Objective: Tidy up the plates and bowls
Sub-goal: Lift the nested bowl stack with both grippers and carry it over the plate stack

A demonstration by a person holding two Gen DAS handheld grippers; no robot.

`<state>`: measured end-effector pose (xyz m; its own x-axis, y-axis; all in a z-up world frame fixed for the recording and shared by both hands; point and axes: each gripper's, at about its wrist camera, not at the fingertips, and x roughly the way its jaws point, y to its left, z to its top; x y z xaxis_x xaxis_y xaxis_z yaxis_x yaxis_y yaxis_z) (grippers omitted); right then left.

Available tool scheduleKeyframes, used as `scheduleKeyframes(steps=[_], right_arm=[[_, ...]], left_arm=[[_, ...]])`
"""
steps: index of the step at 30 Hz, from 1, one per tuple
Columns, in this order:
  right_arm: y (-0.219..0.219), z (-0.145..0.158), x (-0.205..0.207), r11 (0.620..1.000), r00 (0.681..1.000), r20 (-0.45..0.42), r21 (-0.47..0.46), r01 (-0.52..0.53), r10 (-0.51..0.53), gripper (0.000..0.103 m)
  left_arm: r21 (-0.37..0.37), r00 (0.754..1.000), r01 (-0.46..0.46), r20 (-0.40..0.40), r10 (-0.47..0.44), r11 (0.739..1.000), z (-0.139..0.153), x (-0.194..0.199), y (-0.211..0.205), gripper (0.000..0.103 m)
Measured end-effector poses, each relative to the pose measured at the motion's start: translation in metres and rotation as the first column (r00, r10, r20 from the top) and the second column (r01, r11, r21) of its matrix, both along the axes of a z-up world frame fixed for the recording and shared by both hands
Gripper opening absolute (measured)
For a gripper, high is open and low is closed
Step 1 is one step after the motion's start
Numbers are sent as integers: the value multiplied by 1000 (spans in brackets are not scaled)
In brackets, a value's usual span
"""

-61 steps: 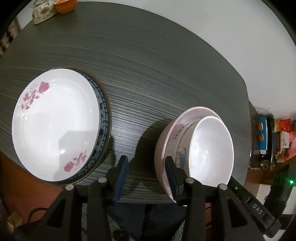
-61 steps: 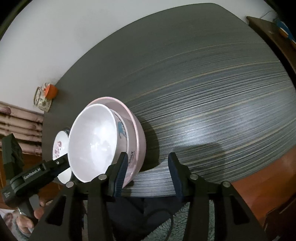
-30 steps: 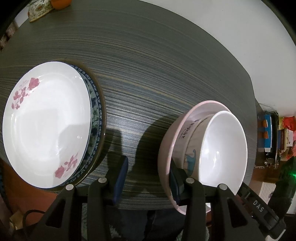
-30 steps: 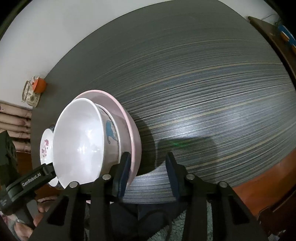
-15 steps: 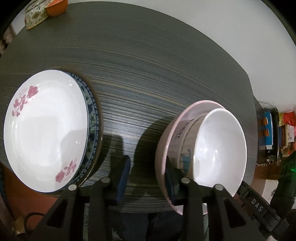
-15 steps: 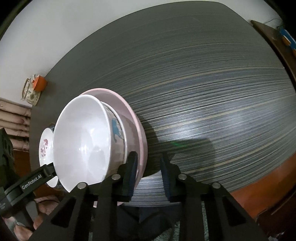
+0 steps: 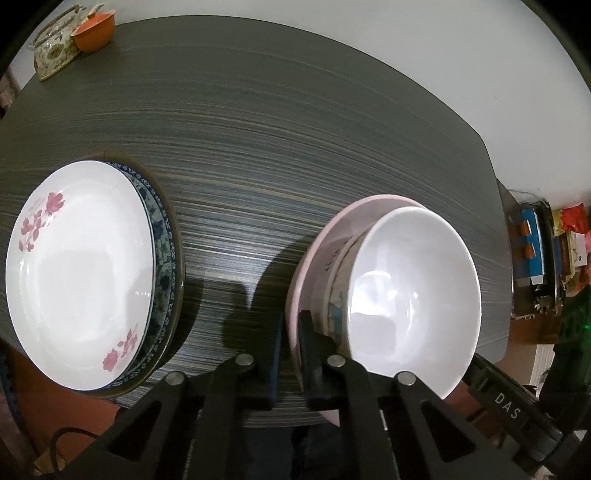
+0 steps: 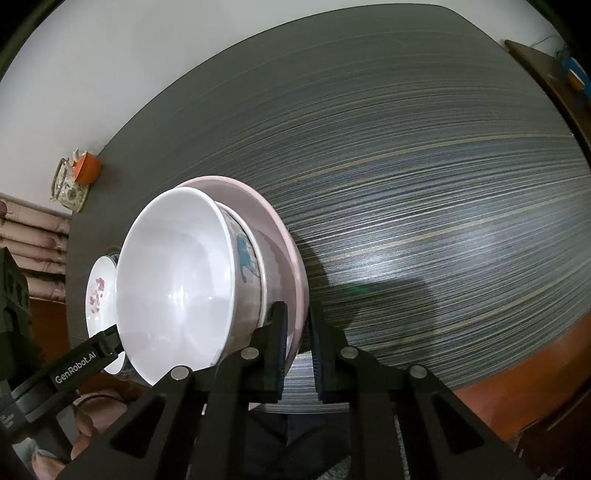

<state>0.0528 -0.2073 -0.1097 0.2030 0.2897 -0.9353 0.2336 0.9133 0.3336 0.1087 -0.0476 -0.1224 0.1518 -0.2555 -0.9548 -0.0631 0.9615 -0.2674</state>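
Observation:
A pink plate (image 7: 332, 225) (image 8: 273, 229) sits near the table's front edge and carries a patterned bowl (image 7: 334, 295) (image 8: 245, 258) with a white bowl (image 7: 413, 288) (image 8: 173, 266) nested in it. My left gripper (image 7: 291, 350) is closing tight on the plate's left rim, and the pads press on it. On the opposite rim my right gripper (image 8: 297, 343) is closing the same way. To the left lies a white flowered plate (image 7: 81, 280) (image 8: 98, 291) on a blue-patterned plate (image 7: 162, 258).
The dark striped table (image 7: 258, 129) (image 8: 406, 184) stretches away behind the dishes. An orange cup (image 7: 92, 31) (image 8: 86, 168) and a floral dish (image 7: 53, 48) stand at its far left corner. A shelf with boxes (image 7: 535, 251) is off the right edge. A hand (image 8: 55, 450) shows at lower left.
Both grippers' jaws have narrowed from wide apart to pinching the pink plate's rim, one on each side. The dishes have stayed in place.

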Motion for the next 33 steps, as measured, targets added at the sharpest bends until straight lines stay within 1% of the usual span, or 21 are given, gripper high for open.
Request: scheduleKeyframes(steps=[5,7,24,33], right_arm=[[-10,0,-1,999,1000,-8,27,17,-17,14],[-11,-1,-2,999,1000,-10,37,21,-20,15],[-4,1,-2,1000,1000,1,18,17,-17,14],[-4,1,-3,999,1000,4,23,23,-23,15]], left_arm=[[-18,1000,-6,-4,5,1000,0,0,4,7],[-12,1000,-3,-2,3,1000,0,0,5,7],[37,999,27,31,-28,999,6,-3,-4,7],[44,999,29,39,-31,999,7,-3,-7,7]])
